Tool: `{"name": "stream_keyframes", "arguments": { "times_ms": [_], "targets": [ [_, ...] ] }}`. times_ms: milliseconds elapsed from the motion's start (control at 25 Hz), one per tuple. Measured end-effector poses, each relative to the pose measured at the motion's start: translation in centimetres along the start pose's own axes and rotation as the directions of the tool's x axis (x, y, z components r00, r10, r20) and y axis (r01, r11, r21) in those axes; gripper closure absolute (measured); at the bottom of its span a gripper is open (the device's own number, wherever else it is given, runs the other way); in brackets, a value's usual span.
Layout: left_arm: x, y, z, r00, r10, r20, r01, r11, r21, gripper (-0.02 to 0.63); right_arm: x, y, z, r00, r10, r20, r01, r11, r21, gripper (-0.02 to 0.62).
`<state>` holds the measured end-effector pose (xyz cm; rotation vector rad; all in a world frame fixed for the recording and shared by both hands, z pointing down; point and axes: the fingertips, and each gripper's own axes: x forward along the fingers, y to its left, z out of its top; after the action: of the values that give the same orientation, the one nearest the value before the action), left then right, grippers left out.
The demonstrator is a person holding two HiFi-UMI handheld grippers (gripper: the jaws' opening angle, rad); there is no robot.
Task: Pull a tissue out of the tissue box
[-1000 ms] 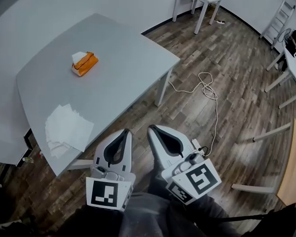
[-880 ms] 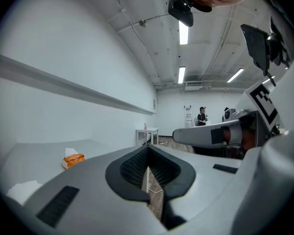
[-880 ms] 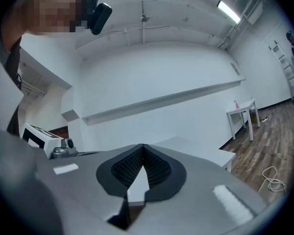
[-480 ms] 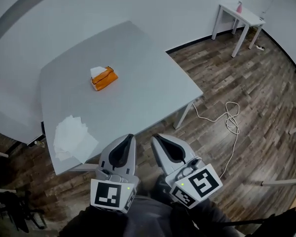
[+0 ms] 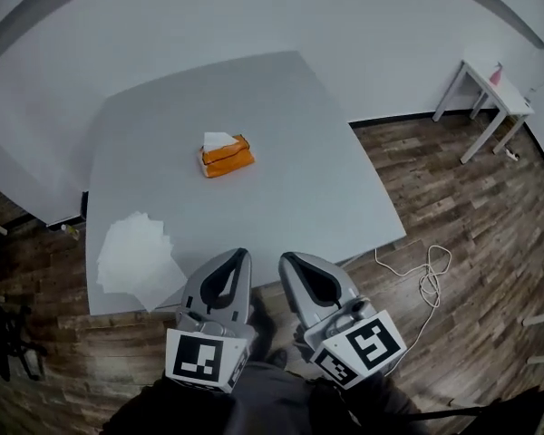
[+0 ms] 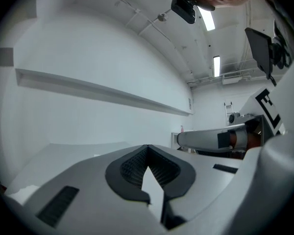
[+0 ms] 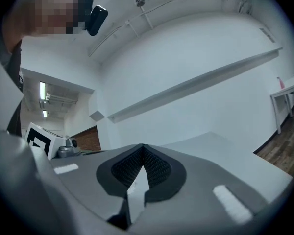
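Note:
An orange tissue box (image 5: 227,159) lies near the middle of the grey table (image 5: 326,188), with a white tissue (image 5: 218,140) sticking up from its top. My left gripper (image 5: 239,255) and right gripper (image 5: 286,259) are held side by side at the table's near edge, well short of the box. Both are shut with nothing between the jaws. In the left gripper view the left gripper (image 6: 147,148) points over the tabletop toward the wall, tips together. In the right gripper view the right gripper (image 7: 143,147) does the same.
A loose pile of white tissues (image 5: 136,256) lies at the table's near left corner. A white cable (image 5: 426,277) trails on the wood floor to the right. A small white side table (image 5: 488,87) with a pink bottle (image 5: 497,73) stands at the far right wall.
The person has turned left to face the table, so the box has come from the upper left to straight ahead of both grippers. The grippers stay shut, side by side.

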<state>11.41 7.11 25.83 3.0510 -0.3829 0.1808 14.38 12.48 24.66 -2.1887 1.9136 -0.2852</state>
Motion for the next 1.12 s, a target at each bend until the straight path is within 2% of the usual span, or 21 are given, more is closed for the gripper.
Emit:
{"name": "stream_keyframes", "arguments": {
  "times_ms": [440, 800, 960, 1120],
  "targets": [
    [14.3, 11.3, -2.4, 0.993, 0.092, -0.067, -0.098, 0.991, -0.091, 0.606, 16.2, -8.9, -1.2, 0.984, 0.121, -0.13, -0.118, 0.992, 0.035, 0.594],
    [19.1, 16.7, -1.8, 0.983, 0.157, -0.094, -0.168, 0.978, -0.125, 0.606, 24.7, -12.3, 1.5, 0.974, 0.174, -0.149, -0.177, 0.984, -0.008, 0.594],
    [21.0, 19.0, -1.9, 0.973, 0.207, -0.104, -0.221, 0.964, -0.146, 0.606, 27.8, -13.8, 1.0, 0.956, 0.236, -0.173, -0.239, 0.971, 0.003, 0.594],
    [23.5, 21.3, -3.8, 0.957, 0.254, -0.14, -0.277, 0.943, -0.184, 0.606, 31.2, -15.5, -1.1, 0.92, 0.315, -0.233, -0.322, 0.947, 0.008, 0.591]
  ]
}}
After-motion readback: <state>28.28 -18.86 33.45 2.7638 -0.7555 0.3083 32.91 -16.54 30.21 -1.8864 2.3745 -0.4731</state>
